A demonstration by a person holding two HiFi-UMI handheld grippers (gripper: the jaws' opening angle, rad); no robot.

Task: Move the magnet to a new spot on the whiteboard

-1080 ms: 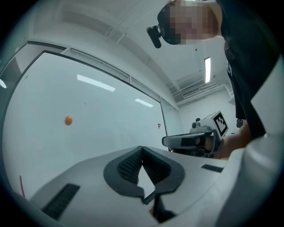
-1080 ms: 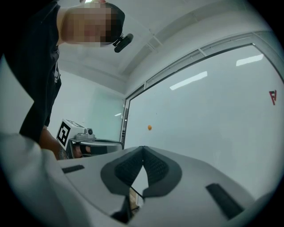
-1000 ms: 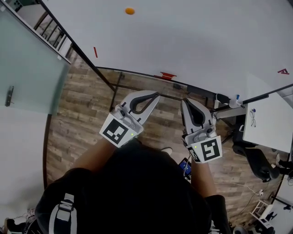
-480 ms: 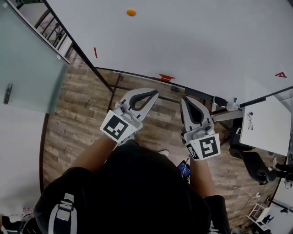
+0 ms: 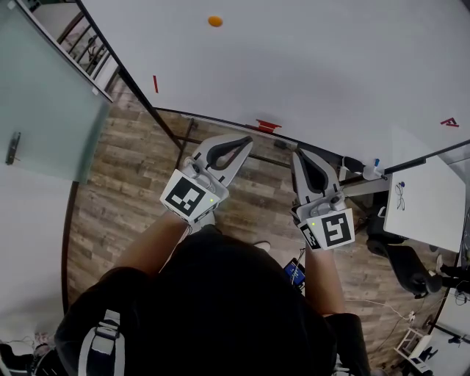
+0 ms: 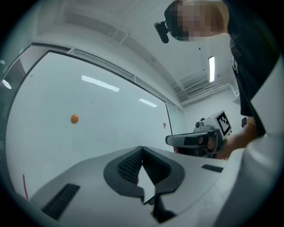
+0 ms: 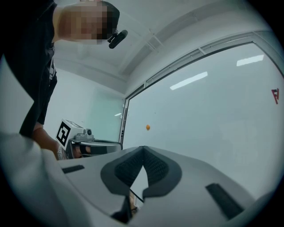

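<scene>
Hardly anything has moved since a second ago: both grippers sit in about the same place facing the whiteboard (image 5: 316,66), and the orange magnet (image 5: 214,21) only drifts a touch right in the head view. Left gripper (image 5: 246,139) is held out in front of the person, jaws closed tip to tip, nothing between them. Right gripper (image 5: 299,154) sits beside it, a gap between the two, jaws also closed and empty. The magnet sticks to the whiteboard high up and left of centre, well apart from both grippers, neither touching it. From the left gripper view it sits up and to the left of the jaw tips; from the right gripper view it sits just above the tips, far off on the board. A short red line (image 5: 155,84) marks the board near its left edge, and a small red mark (image 5: 449,123) sits at its right. Wooden floor (image 5: 139,183) shows below the board.
</scene>
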